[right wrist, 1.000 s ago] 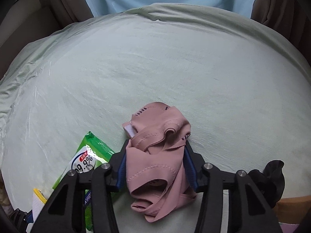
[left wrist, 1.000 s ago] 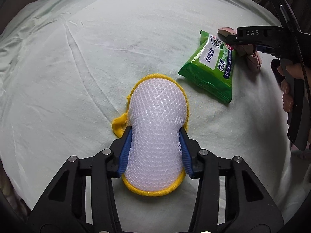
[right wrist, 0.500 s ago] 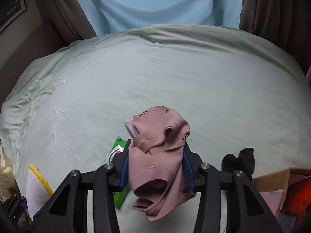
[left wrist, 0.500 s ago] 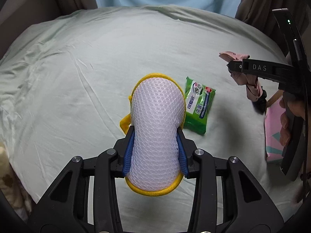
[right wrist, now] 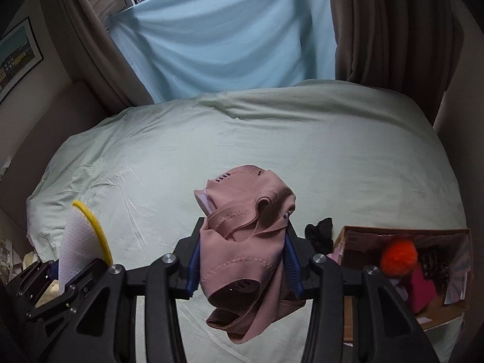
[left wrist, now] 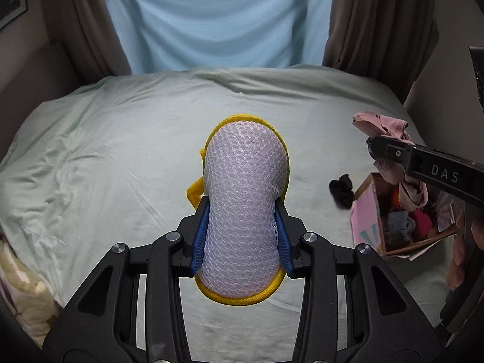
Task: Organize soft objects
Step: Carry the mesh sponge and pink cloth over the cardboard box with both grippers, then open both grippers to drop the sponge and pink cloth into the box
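Left wrist view: the left gripper [left wrist: 242,236] is clamped on a white mesh pouch with yellow trim [left wrist: 245,199], held above the pale green bedsheet [left wrist: 121,139]. A black cloth [left wrist: 341,190] lies beside an open cardboard box [left wrist: 366,224].

Right wrist view: the right gripper [right wrist: 243,263] is clamped on a crumpled pink garment [right wrist: 248,236], held above the sheet, left of the box.

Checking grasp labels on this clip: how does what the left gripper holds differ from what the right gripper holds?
The mesh pad in the left gripper is white netting with a yellow rim; the garment in the right gripper is plain dusty pink. The mesh pad keeps a puffed oval shape and stands up between the pads; the garment is crumpled and droops below them. Both are soft, clamped at the middle and held clear above the bed.
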Demonstrator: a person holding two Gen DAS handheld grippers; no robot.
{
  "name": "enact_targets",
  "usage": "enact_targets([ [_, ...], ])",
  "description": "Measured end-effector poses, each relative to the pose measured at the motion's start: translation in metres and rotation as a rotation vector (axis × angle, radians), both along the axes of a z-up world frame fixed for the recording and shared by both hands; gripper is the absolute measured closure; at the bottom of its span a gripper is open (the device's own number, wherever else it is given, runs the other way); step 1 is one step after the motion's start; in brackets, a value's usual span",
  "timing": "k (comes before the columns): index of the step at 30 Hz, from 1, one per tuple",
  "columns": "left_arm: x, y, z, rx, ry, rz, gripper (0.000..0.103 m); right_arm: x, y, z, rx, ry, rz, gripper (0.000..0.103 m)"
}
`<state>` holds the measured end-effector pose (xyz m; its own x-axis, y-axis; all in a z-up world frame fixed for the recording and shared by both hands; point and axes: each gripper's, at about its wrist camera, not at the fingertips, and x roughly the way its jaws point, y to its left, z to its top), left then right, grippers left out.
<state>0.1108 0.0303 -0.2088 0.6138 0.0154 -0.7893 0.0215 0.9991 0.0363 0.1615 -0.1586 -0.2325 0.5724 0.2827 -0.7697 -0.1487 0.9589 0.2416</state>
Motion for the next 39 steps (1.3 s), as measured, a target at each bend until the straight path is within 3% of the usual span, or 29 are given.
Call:
enact_targets([
  [8, 0.013, -0.091, 0.021, -0.084, 0.007, -0.127, 0.067, -0.041, -0.082, 0.032, 0.001, -0.011, -0.142, 0.061],
  [16, 0.029, -0.201, -0.002, -0.148, 0.065, -0.273, 0.067, -0.064, -0.176, 0.016, -0.044, 0.038, -0.273, 0.061],
  [21, 0.042, -0.255, -0.038, -0.165, 0.176, -0.308, 0.067, -0.068, -0.232, -0.009, -0.044, 0.099, -0.354, 0.061],
  [28, 0.062, -0.291, -0.103, -0.164, 0.341, -0.241, 0.067, -0.057, -0.291, -0.056, -0.012, 0.219, -0.419, 0.061],
  [36, 0.090, -0.295, -0.169, -0.096, 0.495, -0.144, 0.067, -0.029, -0.320, -0.106, 0.043, 0.362, -0.421, 0.061],
  [39, 0.095, -0.308, -0.183, -0.039, 0.535, -0.172, 0.067, -0.018, -0.325, -0.120, 0.054, 0.405, -0.419, 0.059],
])
